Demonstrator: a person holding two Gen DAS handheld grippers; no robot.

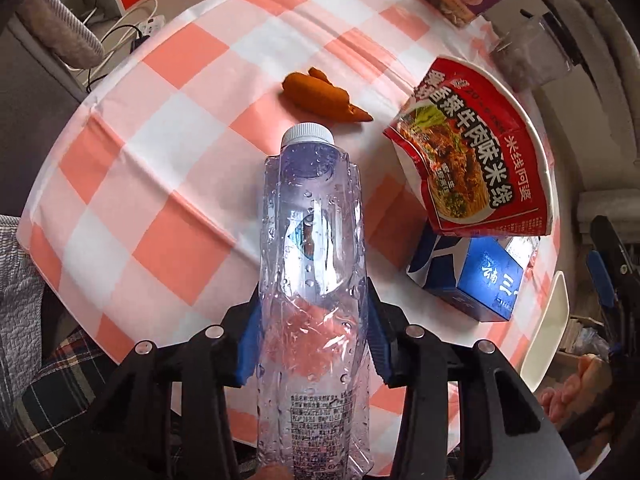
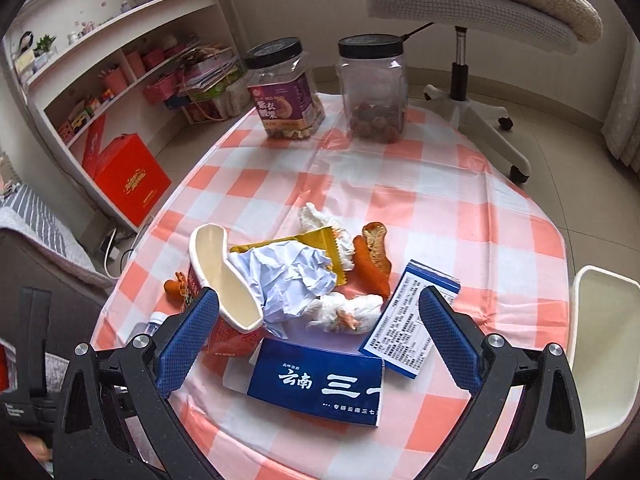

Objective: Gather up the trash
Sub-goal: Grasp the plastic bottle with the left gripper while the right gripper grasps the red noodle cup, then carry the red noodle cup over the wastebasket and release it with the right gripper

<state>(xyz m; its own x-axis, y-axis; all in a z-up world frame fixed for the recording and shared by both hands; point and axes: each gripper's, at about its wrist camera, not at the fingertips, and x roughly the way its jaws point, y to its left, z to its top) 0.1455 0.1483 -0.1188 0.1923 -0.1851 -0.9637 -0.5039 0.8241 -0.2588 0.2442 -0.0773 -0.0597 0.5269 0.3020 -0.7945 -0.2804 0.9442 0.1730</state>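
My left gripper (image 1: pixel 314 320) is shut on a crumpled clear plastic bottle (image 1: pixel 312 240) with a white cap, its blue pads pressing on both sides above the pink-checked table (image 1: pixel 160 160). Beyond the bottle lies orange peel (image 1: pixel 324 96), and to the right a red noodle cup (image 1: pixel 480 160) leans over a blue box (image 1: pixel 472 276). My right gripper (image 2: pixel 320 312) hangs open over a trash pile with nothing between its fingers. The pile holds the noodle cup (image 2: pixel 224 276), crumpled paper (image 2: pixel 292 276), a yellow wrapper (image 2: pixel 316 248), tissue (image 2: pixel 344 312), orange peel (image 2: pixel 372 256) and two blue boxes (image 2: pixel 320 384) (image 2: pixel 412 320).
Two black-lidded plastic jars (image 2: pixel 286 88) (image 2: pixel 374 88) stand at the table's far edge. A white chair (image 2: pixel 600 344) is at the right edge, an office chair (image 2: pixel 472 20) beyond the table, and shelves with a red box (image 2: pixel 132 180) at the left.
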